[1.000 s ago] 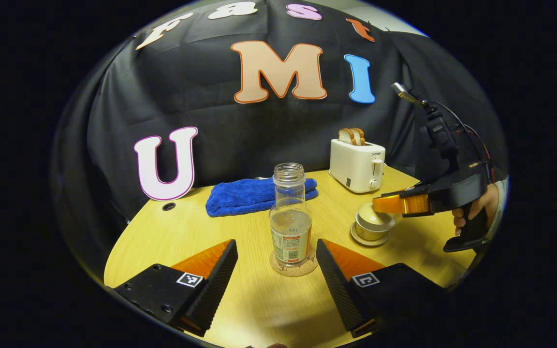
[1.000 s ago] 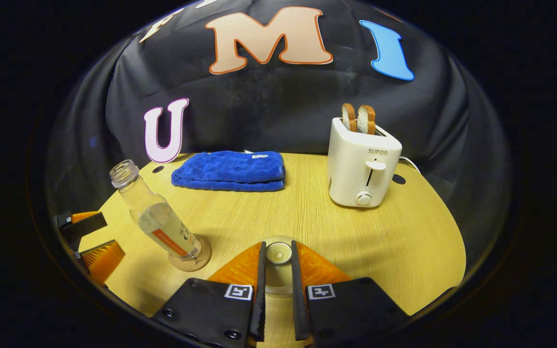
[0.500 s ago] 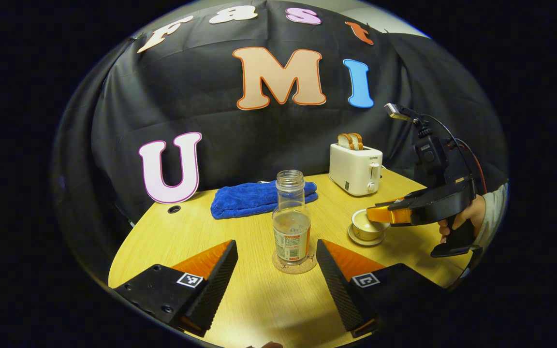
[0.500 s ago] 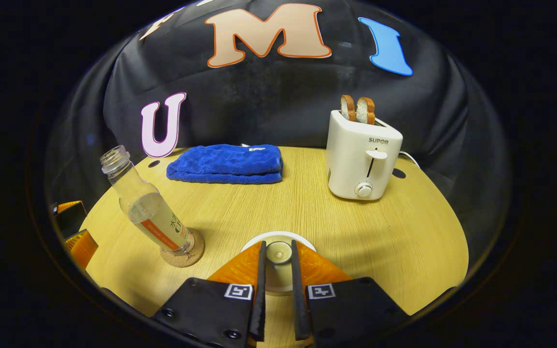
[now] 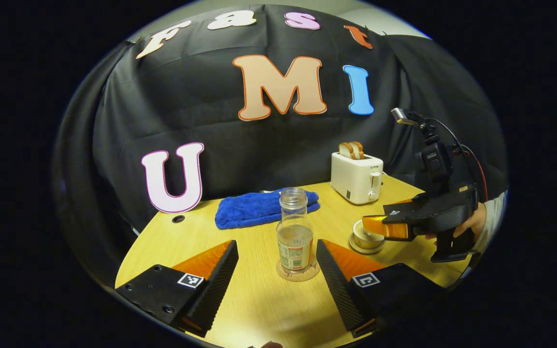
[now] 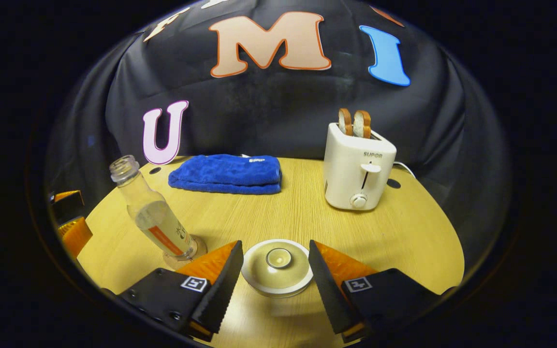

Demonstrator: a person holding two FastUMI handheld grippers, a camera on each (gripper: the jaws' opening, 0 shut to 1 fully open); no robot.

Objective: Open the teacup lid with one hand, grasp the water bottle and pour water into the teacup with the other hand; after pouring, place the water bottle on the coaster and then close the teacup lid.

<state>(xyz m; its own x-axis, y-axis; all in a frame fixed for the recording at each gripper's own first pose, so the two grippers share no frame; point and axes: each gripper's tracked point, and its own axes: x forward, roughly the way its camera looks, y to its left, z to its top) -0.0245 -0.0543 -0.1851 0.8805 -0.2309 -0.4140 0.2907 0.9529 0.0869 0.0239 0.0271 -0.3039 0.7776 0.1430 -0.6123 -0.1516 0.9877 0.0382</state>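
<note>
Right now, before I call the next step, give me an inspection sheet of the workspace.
Surface: wooden table, round holes near its back edge.
Job's things: lid sits on the teacup; uncapped water bottle, part full, upright on the cork coaster.
Clutter: folded blue towel; white toaster holding two bread slices.
Grippers: right gripper open, fingers either side of the lid; left gripper open, short of the bottle.
Cables: white cord behind the toaster.
Surroundings: black cloth wall.
</note>
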